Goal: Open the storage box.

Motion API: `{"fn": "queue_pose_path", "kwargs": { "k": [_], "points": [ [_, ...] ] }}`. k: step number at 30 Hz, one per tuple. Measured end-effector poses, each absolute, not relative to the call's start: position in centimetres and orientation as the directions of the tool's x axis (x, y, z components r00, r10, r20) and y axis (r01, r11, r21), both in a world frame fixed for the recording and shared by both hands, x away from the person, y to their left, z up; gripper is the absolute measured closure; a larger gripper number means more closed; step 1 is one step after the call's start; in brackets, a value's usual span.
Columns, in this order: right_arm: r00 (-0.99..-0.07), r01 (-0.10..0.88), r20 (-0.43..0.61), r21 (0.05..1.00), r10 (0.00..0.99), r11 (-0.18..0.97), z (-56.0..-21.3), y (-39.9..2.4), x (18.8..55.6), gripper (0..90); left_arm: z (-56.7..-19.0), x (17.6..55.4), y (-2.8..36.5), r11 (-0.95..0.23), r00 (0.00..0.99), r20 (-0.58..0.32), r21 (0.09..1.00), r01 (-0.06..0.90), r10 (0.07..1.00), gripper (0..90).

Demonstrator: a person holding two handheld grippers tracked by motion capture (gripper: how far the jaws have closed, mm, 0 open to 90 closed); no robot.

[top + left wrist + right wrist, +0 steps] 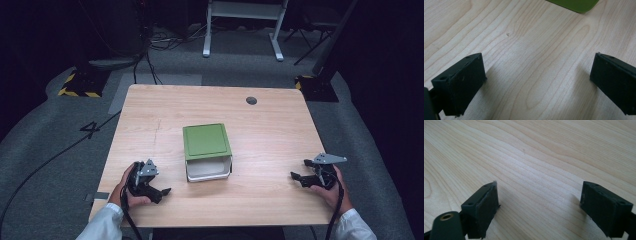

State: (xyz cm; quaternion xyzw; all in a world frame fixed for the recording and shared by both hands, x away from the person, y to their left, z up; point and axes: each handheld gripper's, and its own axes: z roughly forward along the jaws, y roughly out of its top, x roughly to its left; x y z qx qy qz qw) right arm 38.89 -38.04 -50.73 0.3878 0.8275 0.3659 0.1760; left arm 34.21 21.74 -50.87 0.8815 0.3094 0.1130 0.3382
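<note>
Here the green-lidded box (pixel 207 151) lies between both open jaws.

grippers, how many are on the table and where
2. The left black two-finger gripper rests at the wooden table's near-left edge, the right black gripper at its near-right; both stand open, apart from the green-lidded white box between them.
</note>
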Motion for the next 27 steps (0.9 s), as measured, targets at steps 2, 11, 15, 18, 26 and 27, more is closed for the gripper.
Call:
{"fn": "queue_pose_path", "kwargs": {
  "k": [2,11,15,18,26,27],
  "points": [
    [-0.637,0.513,-0.007,0.742,0.771,0.431,-50.7,-38.0,38.9,15.1,-50.9,34.2,21.7,-0.580,0.783,-0.009,0.666,0.469,0.622,0.4],
    [-0.636,0.512,-0.008,0.743,0.771,0.430,-50.7,-38.1,38.8,15.2,-50.8,34.1,21.7,-0.580,0.788,-0.004,0.675,0.457,0.616,4.2],
    [-0.635,0.512,-0.009,0.743,0.772,0.430,-50.7,-38.1,38.8,15.2,-50.2,33.6,21.5,-0.586,0.798,0.002,0.680,0.441,0.603,20.7],
    [-0.635,0.512,-0.009,0.743,0.772,0.430,-50.7,-38.1,38.8,15.2,-49.8,33.3,21.4,-0.580,0.803,-0.001,0.691,0.431,0.596,15.8],
    [-0.635,0.512,-0.008,0.744,0.772,0.430,-50.7,-38.1,38.8,15.2,-48.1,32.1,20.5,-0.569,0.827,0.001,0.726,0.386,0.563,19.8],
    [-0.635,0.512,-0.008,0.744,0.772,0.430,-50.7,-38.1,38.8,15.2,-48.1,32.1,20.5,-0.569,0.827,0.001,0.726,0.386,0.563,19.7]
  ]
}}
